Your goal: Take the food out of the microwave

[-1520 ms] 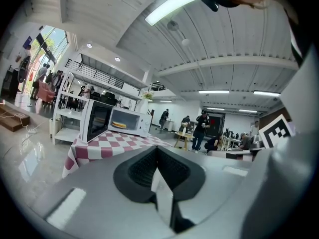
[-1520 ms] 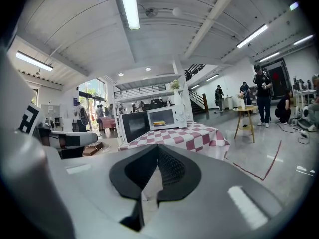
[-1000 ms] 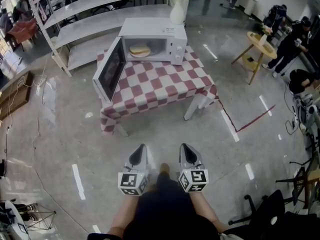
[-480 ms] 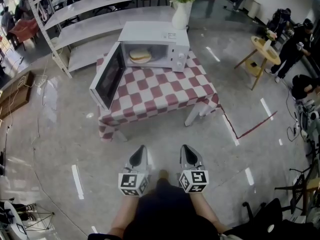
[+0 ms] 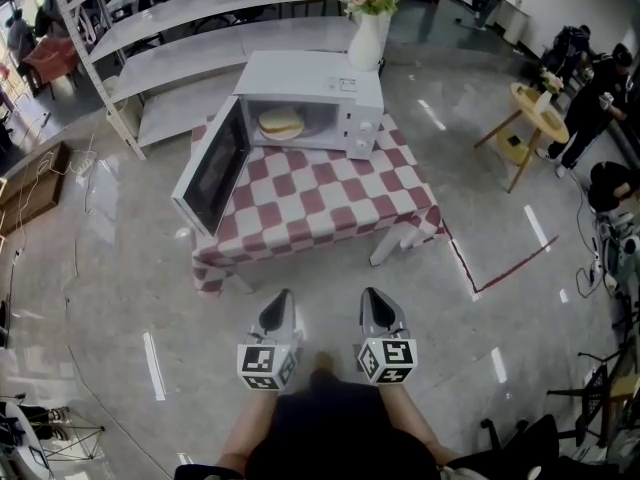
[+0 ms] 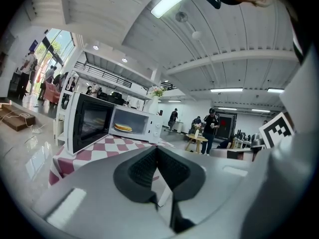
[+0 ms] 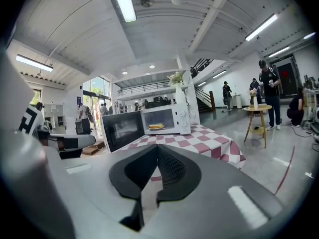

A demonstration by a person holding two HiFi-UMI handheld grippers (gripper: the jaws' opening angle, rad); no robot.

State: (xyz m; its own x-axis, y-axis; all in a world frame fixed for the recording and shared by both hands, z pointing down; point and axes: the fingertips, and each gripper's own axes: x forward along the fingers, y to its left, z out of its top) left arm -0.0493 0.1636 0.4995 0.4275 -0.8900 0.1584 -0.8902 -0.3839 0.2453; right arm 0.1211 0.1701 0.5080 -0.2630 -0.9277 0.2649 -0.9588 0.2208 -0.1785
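Note:
A white microwave (image 5: 305,93) stands on a red-and-white checkered table (image 5: 320,203) some way ahead, its door (image 5: 212,163) swung open to the left. Inside lies the food (image 5: 281,123), a flat round bread on a plate. It also shows in the left gripper view as the food (image 6: 122,128) and in the right gripper view as the food (image 7: 156,126). My left gripper (image 5: 281,298) and right gripper (image 5: 371,296) are held side by side over the floor, short of the table. Both are shut with nothing in them.
A white vase with flowers (image 5: 368,28) stands behind the microwave's right end. Long grey shelves (image 5: 180,43) run behind the table. A round yellow side table (image 5: 535,108) and people are at the far right. Red tape (image 5: 500,260) marks the floor; cables lie at left.
The table and microwave have come nearer to me in the head view. Both grippers stay side by side and shut.

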